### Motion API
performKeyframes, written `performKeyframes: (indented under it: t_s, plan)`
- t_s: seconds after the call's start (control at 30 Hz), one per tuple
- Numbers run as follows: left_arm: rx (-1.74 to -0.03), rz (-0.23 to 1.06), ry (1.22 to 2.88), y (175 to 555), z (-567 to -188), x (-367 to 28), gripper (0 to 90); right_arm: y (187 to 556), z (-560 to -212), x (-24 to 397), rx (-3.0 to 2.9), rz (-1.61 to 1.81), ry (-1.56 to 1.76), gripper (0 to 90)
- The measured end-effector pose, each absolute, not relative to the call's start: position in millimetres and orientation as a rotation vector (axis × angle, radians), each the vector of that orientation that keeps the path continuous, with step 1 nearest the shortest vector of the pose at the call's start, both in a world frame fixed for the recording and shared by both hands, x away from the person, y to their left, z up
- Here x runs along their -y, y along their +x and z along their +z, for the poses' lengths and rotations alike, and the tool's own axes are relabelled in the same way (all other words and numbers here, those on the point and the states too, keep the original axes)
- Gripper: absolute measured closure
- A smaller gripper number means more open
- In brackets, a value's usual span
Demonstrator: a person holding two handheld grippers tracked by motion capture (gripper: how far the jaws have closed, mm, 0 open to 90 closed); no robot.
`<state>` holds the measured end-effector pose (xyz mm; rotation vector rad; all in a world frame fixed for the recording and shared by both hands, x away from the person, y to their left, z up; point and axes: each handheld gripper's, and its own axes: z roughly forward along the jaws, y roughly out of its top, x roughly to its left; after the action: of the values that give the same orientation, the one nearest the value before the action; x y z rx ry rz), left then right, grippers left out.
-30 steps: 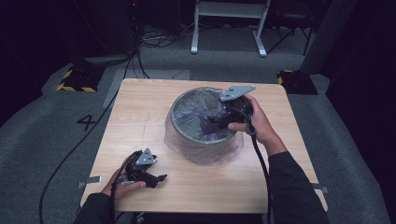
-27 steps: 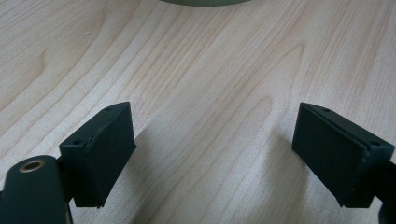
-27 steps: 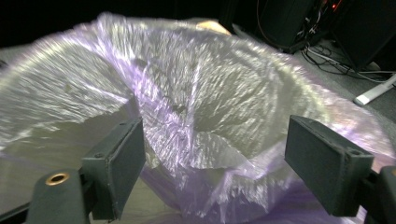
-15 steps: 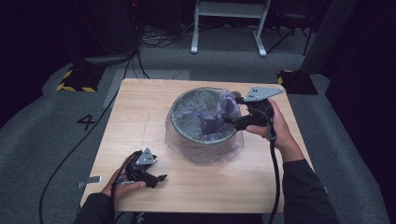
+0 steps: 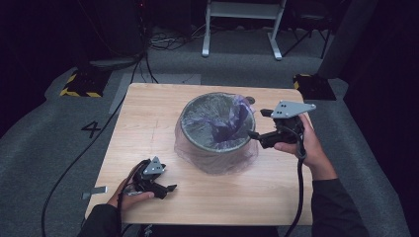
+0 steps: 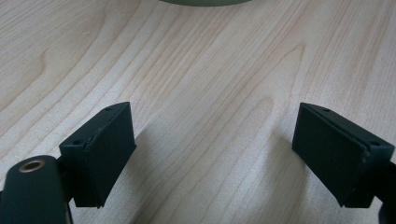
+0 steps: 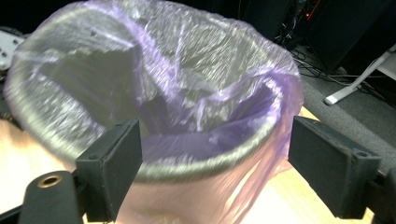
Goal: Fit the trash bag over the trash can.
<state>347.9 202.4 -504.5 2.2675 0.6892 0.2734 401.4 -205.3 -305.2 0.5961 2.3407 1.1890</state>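
Note:
A round grey bin (image 5: 216, 147) stands in the middle of the table, lined with a thin purple plastic bag (image 5: 228, 123) whose edge drapes over the rim and down the outside. My right gripper (image 5: 256, 135) is open just outside the bin's right rim, held by a hand. In the right gripper view the bag (image 7: 187, 88) and the bin's rim (image 7: 205, 169) lie ahead, with both jaws wide apart and nothing between them. My left gripper (image 5: 167, 189) rests open on the table near the front left. In the left gripper view its jaws stand apart over bare wood.
The wooden table (image 5: 148, 123) has free surface on its left half and along the front. A cable trails from each gripper off the front edge. Grey carpet with a painted 4 (image 5: 92, 129) surrounds the table; a white stand (image 5: 242, 19) is behind.
My right gripper has pulled back from inside the bin to just outside its right rim. The bag's right side now stands up more. The left gripper has not moved.

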Motion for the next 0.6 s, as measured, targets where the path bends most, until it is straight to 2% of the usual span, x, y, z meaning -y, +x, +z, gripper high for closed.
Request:
performKeyframes:
  t_s: [0.6]
  plan:
    - [-0.689, 0.274, 2.269, 347.9, -504.4, -202.5, 12.7, 389.8, -335.5, 216.2, -2.413, 1.024, 0.621, 17.6]
